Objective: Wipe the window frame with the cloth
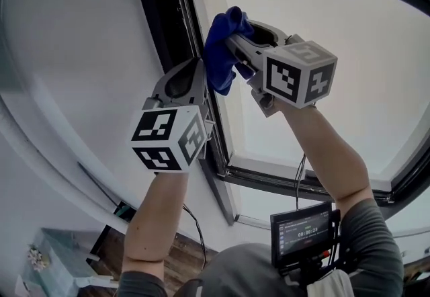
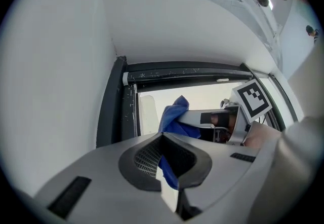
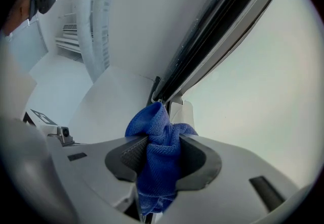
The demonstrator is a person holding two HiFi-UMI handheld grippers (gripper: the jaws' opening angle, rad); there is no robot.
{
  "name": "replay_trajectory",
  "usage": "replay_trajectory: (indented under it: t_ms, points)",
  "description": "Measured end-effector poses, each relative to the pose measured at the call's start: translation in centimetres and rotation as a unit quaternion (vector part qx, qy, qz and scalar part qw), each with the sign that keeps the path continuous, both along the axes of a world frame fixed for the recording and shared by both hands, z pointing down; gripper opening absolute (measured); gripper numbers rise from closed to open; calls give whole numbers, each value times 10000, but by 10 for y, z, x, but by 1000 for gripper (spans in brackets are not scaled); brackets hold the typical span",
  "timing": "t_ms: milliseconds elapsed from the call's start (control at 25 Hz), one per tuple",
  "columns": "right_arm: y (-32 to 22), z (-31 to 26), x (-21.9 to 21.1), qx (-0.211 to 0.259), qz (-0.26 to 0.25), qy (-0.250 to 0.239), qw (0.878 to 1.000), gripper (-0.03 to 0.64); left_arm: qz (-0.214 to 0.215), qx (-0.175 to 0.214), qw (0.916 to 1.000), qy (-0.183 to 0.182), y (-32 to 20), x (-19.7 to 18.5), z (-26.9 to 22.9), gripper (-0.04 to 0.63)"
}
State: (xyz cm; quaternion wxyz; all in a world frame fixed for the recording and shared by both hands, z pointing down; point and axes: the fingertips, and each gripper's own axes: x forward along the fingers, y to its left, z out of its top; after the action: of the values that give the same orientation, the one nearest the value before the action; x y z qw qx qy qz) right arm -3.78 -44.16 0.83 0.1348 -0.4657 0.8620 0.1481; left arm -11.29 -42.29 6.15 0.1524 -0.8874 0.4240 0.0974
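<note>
- The window pane (image 1: 376,87) fills the upper right of the head view and is seen from below, bright and featureless; both arms are raised towards its left edge.
- The window frame (image 1: 161,27) is made up of dark rails. An upright rail runs beside the pane, and a top rail (image 2: 187,72) meets it at the corner in the left gripper view. This corner is judged to be the stretch being wiped.
- The right gripper (image 1: 236,37) is held high and angled towards the upright rail. Its jaws are clamped on the cloth, as the right gripper view shows (image 3: 162,147), so that wiping pressure can be passed through the fabric.
- The left gripper (image 1: 195,67) is held just below and left of the right one, close to the rail. In its own view (image 2: 162,139) its jaws are drawn together at the tips with nothing gripped; only the cloth beyond is glimpsed through the slit. It is judged to be parked there out of the way.
- The blue cloth (image 1: 220,54) is bunched. A rounded wad (image 3: 152,119) pokes past the jaw tips next to the rail, and the rest hangs below. Whether it actually touches the frame cannot be told.
</note>
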Motion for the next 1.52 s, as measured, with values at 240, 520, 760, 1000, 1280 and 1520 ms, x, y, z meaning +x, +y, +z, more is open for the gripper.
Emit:
replay_trajectory:
  t_ms: [240, 520, 760, 1000, 1280, 1520]
  points:
    - [40, 21, 20, 385, 776, 613, 9943, 153, 218, 150, 9995, 187, 18, 8, 21, 8]
    - [68, 57, 51, -137, 1203, 549, 9911, 153, 739, 158, 9971, -26, 40, 36, 49, 8]
    - [98, 79, 93, -286, 1723, 465, 9835, 153, 1165, 42, 9930, 184, 59, 64, 66, 8]
    - [128, 92, 133, -296, 2117, 372, 9762, 153, 1601, -142, 9869, 127, 71, 96, 87, 8]
    - [169, 133, 193, -593, 2670, 80, 9618, 153, 1930, -462, 9801, -40, 90, 133, 127, 8]
    - [199, 178, 230, -935, 3054, -135, 9475, 153, 2115, -573, 9754, -242, 107, 154, 170, 8]
